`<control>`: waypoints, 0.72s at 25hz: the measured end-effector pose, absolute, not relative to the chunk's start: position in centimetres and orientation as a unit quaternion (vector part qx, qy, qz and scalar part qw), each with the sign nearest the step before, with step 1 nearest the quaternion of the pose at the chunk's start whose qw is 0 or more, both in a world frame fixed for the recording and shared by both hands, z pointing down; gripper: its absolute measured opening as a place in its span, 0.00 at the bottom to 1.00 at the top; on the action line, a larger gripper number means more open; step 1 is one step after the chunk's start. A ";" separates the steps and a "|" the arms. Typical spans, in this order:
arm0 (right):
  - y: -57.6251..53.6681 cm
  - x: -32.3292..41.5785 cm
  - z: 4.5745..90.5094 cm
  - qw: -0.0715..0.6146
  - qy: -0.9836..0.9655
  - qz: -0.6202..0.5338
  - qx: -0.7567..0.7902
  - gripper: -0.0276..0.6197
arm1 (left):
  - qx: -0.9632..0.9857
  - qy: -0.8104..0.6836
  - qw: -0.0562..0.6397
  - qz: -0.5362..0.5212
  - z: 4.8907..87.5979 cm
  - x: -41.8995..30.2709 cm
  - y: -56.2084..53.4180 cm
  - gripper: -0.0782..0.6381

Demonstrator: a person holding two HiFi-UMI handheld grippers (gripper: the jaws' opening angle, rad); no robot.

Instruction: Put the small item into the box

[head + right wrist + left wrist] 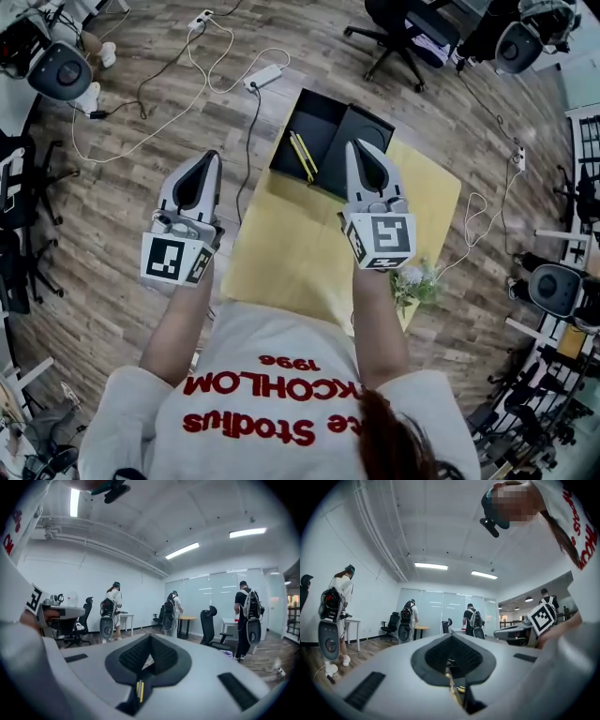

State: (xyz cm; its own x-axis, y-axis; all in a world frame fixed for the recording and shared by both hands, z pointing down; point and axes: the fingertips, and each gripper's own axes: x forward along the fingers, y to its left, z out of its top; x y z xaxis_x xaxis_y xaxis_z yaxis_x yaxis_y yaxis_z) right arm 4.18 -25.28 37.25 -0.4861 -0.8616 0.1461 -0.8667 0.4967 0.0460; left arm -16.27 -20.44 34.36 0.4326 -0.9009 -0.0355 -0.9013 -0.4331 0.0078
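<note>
A black box (328, 141) lies open at the far end of the yellow table (291, 244), with yellow sticks (302, 155) inside its left half. A small white-and-green sprig (412, 281) rests near the table's right edge. My right gripper (356, 148) is raised over the table just in front of the box, jaws shut with nothing between them. My left gripper (208, 159) hangs over the floor left of the table, also shut and empty. Both gripper views look level across the room, with the left gripper (451, 639) and the right gripper (149, 641) each closed to a point.
Cables and a power strip (265, 77) trail over the wood floor left of and behind the table. An office chair (398, 33) stands beyond the box. Other people wearing backpacks (108, 616) stand at desks across the room.
</note>
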 end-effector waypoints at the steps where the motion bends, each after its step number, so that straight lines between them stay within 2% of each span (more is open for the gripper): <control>1: -24.6 4.6 36.5 0.061 -0.860 0.017 0.506 0.05 | -0.847 0.531 0.009 0.018 34.1 -16.1 -20.2 0.12; 7: -21.2 6.9 33.0 0.004 -0.854 0.022 0.519 0.05 | -0.851 0.524 0.013 0.022 32.8 -15.2 -18.9 0.12; 18: -17.1 10.1 29.6 -0.037 -0.842 -0.002 0.537 0.05 | -0.858 0.512 0.032 0.021 31.4 -13.3 -17.1 0.12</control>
State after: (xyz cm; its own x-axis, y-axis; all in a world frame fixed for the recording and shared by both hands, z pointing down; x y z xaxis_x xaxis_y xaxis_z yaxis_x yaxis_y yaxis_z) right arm 10.08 -17.06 29.55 -0.4195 -0.9054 -0.0649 -0.9057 0.4223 -0.0374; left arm -13.34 -17.09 31.43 0.4739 -0.8779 -0.0688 -0.8806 -0.4727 -0.0333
